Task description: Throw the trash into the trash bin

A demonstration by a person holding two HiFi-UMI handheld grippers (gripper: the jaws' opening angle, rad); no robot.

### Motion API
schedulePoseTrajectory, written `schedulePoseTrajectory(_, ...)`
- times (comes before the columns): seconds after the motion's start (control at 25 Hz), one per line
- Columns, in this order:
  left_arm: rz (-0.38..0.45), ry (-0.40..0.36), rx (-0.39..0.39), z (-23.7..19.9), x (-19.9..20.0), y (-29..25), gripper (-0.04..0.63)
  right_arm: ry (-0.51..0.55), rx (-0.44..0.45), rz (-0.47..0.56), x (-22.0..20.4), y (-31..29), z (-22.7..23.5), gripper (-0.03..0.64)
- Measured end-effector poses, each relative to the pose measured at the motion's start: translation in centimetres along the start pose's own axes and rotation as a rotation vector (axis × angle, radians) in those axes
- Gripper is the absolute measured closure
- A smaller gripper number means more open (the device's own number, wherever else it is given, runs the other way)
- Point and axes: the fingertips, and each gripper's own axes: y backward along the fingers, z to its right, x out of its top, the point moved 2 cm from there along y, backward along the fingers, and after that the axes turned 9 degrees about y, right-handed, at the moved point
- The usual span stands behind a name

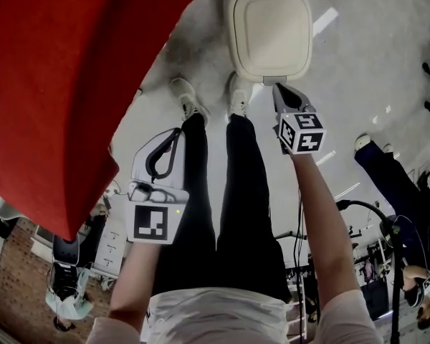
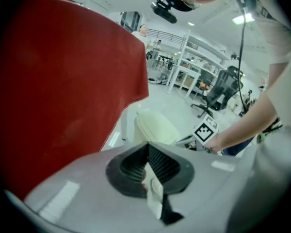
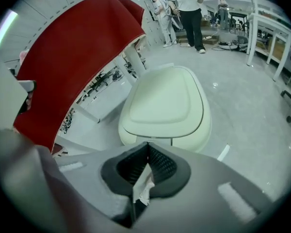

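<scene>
1. Trash bin: cream, rounded, lid down. Set on the pale floor at the far middle, just beyond the person's white shoes.
2. Red cloth: draped over a table, filling the left side from near to far. Bin just right of its far corner.
3. Right gripper: reached out far on a nearly straight, bare right forearm and pointed steeply down. Tip close to the bin's near rim; contact not readable. Marker cube turned up toward the head camera.
4. Right jaws: pressed together, pinching a crumpled tissue, white and bunched low between the pads. Bin lid straight ahead beyond the tips.
5. Left gripper: held nearer and further left, beside the left leg, on a bare left forearm coming up from the near edge. Pointed down and forward, toward the left shoe. Well short of the bin and clear of the red cloth's edge.
6. Left jaws: closed tight on a paper scrap, white and flat, with a reddish fleck at its edge. Bin visible just past the tips, right of the cloth.
7. Stance: upright facing the bin, black trousers, feet together.
8. Background: bystander in a white top at the far end; office chair at the far right.
</scene>
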Motion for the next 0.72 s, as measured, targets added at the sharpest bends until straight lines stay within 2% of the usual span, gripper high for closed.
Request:
schedulePoseTrajectory(0.12, -0.001, 0.007, 0.0, -0.1, -0.3, -0.1, 0.591, -0.015, -0.018, -0.039, -0.6, -0.7, 0.2, 0.617)
schedulePoseTrajectory(0.72, 0.02, 0.018, -0.001, 0.7, -1.3, 1.8, 0.591, -0.015, -0.043, -0.065, -0.6, -0.7, 0.2, 0.617)
